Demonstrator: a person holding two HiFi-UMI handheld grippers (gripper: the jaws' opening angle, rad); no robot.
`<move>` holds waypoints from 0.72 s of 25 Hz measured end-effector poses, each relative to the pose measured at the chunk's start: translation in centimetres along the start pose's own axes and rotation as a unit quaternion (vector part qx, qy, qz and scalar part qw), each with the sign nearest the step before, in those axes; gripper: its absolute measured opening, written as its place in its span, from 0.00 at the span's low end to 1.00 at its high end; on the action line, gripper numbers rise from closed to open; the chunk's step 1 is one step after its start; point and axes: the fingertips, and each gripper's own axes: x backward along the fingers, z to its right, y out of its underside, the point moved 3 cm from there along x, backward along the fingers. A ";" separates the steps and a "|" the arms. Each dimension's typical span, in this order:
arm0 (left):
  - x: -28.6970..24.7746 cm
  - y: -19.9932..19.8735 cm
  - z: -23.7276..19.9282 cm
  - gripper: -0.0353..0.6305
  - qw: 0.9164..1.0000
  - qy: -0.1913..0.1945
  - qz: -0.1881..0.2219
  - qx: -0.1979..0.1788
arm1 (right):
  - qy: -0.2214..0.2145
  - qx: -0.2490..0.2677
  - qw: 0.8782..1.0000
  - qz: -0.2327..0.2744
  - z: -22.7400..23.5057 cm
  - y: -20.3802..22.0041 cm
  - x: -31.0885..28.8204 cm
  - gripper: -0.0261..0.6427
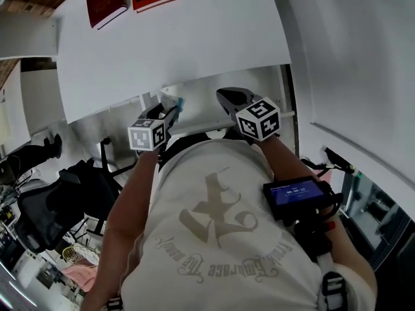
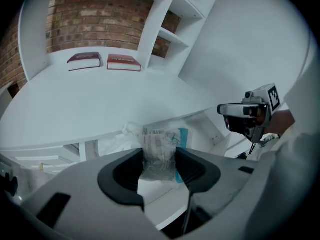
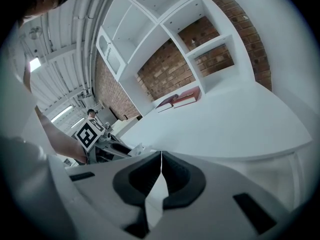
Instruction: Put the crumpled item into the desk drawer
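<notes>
L gripper (image 2: 159,170) part-open, clamping crumpled wrapper (image 2: 161,143) — R gripper (image 3: 161,174) clenched, empty.

Two red books (image 2: 124,62) side by side (brick wall (image 2: 95,19) behind).

Left book (image 2: 84,60) and right book (image 2: 123,62) sit side by side at the counter's (image 2: 100,104) far edge; the drawer (image 1: 201,105) hangs open under its near edge.

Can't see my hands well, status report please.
Left gripper shut on crumpled wrapper, at front edge of desk. Right gripper shut, empty. No obstruction visible.
</notes>
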 end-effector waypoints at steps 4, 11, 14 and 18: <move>-1.6 0.9 1.1 0.39 1.000 -0.005 -0.012 0.012 | -0.012 0.004 1.000 -0.010 1.4 0.4 0.4 0.07; -3.8 0.4 1.9 0.39 0.999 -0.022 -0.021 0.039 | -0.033 0.009 0.999 -0.020 3.5 0.3 1.1 0.07; -4.5 0.1 2.7 0.39 0.999 -0.024 -0.025 0.039 | -0.037 0.009 0.999 -0.024 4.2 0.5 1.7 0.07; -5.8 0.3 4.0 0.39 0.999 -0.020 -0.036 0.031 | -0.036 0.005 0.999 -0.025 4.9 0.9 2.4 0.07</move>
